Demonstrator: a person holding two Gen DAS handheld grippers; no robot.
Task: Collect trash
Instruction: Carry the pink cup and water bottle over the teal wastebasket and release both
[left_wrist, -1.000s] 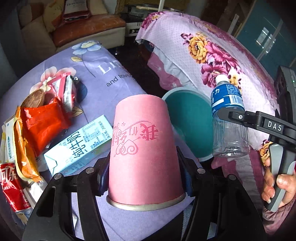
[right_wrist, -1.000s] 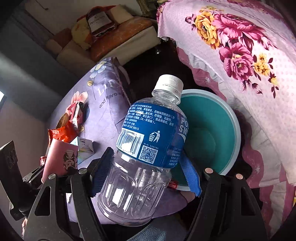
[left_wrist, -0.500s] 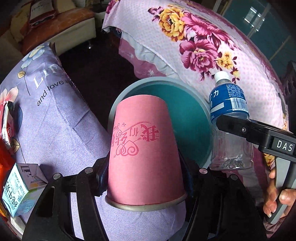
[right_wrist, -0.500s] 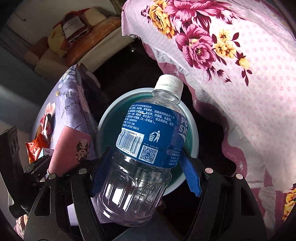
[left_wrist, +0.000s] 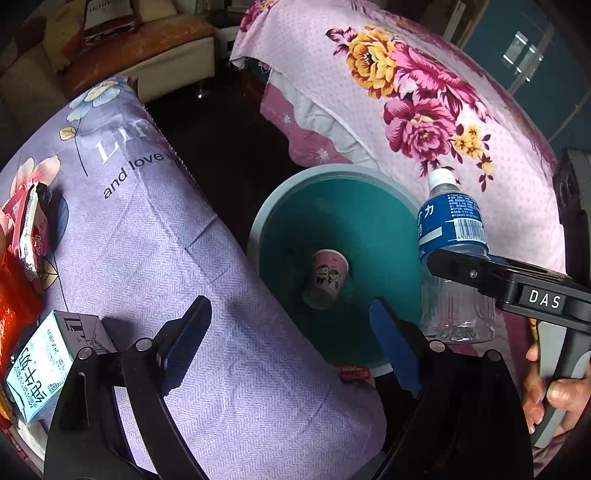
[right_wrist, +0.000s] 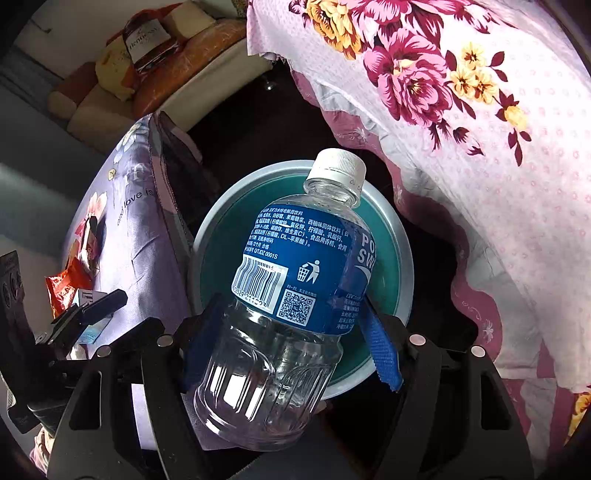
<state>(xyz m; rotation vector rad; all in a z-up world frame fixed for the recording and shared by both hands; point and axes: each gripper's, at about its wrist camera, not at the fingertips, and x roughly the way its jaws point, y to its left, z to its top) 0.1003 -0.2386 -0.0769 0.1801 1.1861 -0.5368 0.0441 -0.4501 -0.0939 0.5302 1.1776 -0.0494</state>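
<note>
A teal bin (left_wrist: 373, 206) with a grey rim stands on the dark floor between the purple-clothed table and the floral bed; it also shows in the right wrist view (right_wrist: 399, 266). A pink paper cup (left_wrist: 327, 277) lies inside it. My left gripper (left_wrist: 291, 332) is open and empty above the bin's near edge. My right gripper (right_wrist: 291, 336) is shut on a clear plastic bottle (right_wrist: 295, 280) with a blue label and white cap, held over the bin; the bottle also shows in the left wrist view (left_wrist: 452, 236).
On the purple cloth (left_wrist: 147, 236) at the left lie a light-blue milk carton (left_wrist: 40, 369), an orange snack bag (left_wrist: 14, 295) and a pink wrapper (left_wrist: 29, 221). The floral bed cover (left_wrist: 424, 103) is at the right. A sofa (left_wrist: 140, 48) stands behind.
My left gripper swung over the bin, opened and let go of the pink cup, which now lies in the bin. The right gripper brought the bottle over the bin.
</note>
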